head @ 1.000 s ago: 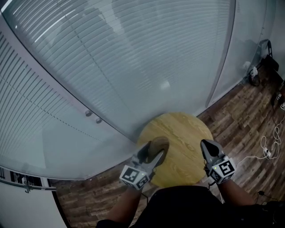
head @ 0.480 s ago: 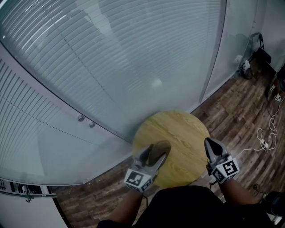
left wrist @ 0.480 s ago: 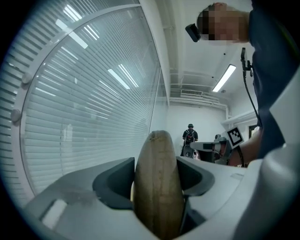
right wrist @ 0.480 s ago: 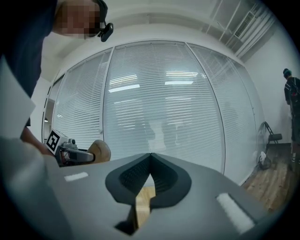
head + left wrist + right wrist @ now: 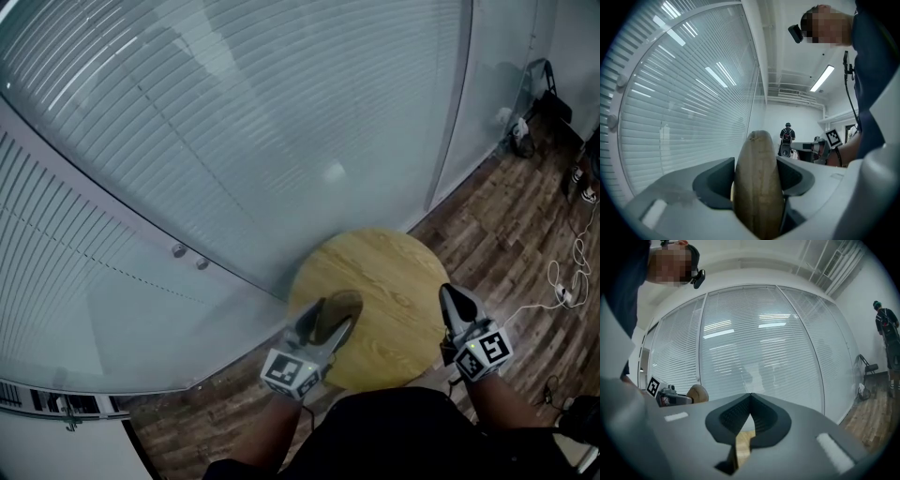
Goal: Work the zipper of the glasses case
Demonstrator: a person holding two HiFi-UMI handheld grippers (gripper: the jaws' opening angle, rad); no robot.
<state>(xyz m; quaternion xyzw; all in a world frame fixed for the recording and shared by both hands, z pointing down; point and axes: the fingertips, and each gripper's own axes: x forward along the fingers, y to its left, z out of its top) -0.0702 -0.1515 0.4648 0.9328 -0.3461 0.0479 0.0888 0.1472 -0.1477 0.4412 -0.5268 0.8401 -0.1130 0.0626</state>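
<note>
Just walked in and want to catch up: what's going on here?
A person stands over a round wooden table with a gripper in each hand. The left gripper is clamped on the tan glasses case at the table's left side. The right gripper is shut and empty, well apart from the case.

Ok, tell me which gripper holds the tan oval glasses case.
The left gripper: its fingers clamp the case; the right gripper is shut and empty.

Left gripper (image 5: 325,326) lower centre, jaws clamped on glasses case (image 5: 339,314), right gripper (image 5: 454,298) lower right, jaws together and empty, both pointing up-frame, forearms entering from bottom edge
</note>
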